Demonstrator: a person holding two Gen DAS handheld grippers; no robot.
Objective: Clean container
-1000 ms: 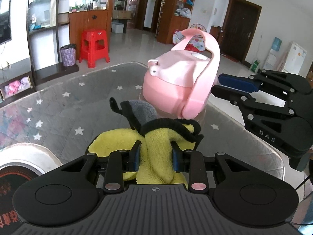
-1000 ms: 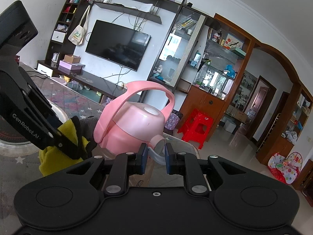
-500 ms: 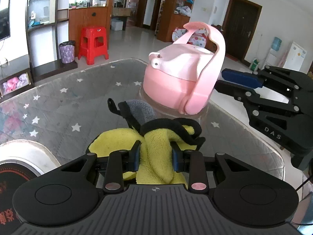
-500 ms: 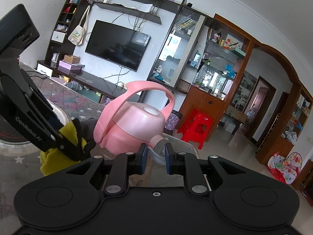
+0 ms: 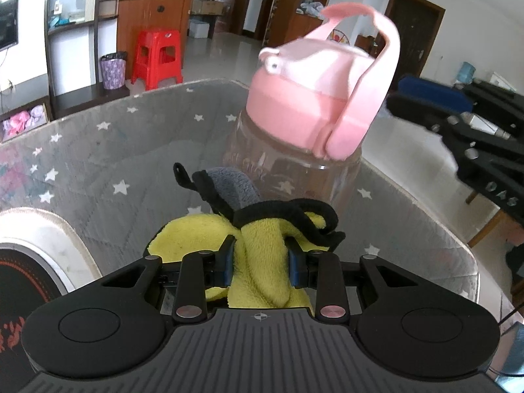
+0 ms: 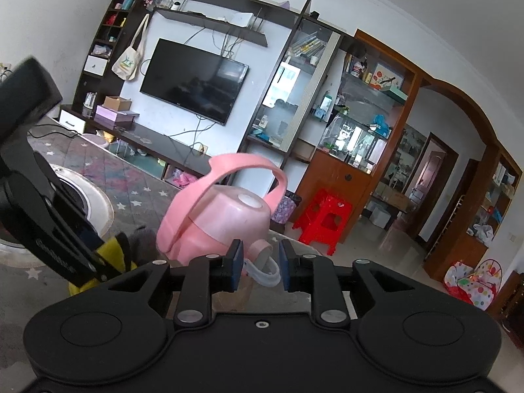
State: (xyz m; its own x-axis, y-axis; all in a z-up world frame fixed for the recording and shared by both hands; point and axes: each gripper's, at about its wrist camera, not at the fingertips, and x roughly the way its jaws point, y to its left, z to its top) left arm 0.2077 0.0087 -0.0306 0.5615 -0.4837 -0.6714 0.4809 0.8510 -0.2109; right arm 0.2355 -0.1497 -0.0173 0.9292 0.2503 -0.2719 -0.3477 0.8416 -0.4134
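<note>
A clear bottle [image 5: 288, 170] with a pink lid [image 5: 304, 88] and a pink carry handle [image 5: 370, 75] stands upright on the table. My left gripper [image 5: 261, 257] is shut on a yellow cloth [image 5: 258, 255] with black trim, just short of the bottle's base. My right gripper [image 6: 260, 267] has released the bottle's pale loop [image 6: 262, 270]; its jaws stand slightly apart around it. The lid also shows in the right wrist view [image 6: 226, 219]. The right gripper shows at the right in the left wrist view [image 5: 458, 124].
The table [image 5: 98, 163] has a grey star-patterned cover. A round white and black appliance [image 5: 29, 255] sits at its left. A red stool [image 5: 157, 59] and a purple bin [image 5: 113, 68] stand on the floor beyond. A TV wall unit [image 6: 193, 95] is behind.
The bottle has swung from tilted to upright and now stands on the table. My right gripper's jaws have opened off the loop. My left gripper still holds the cloth.
</note>
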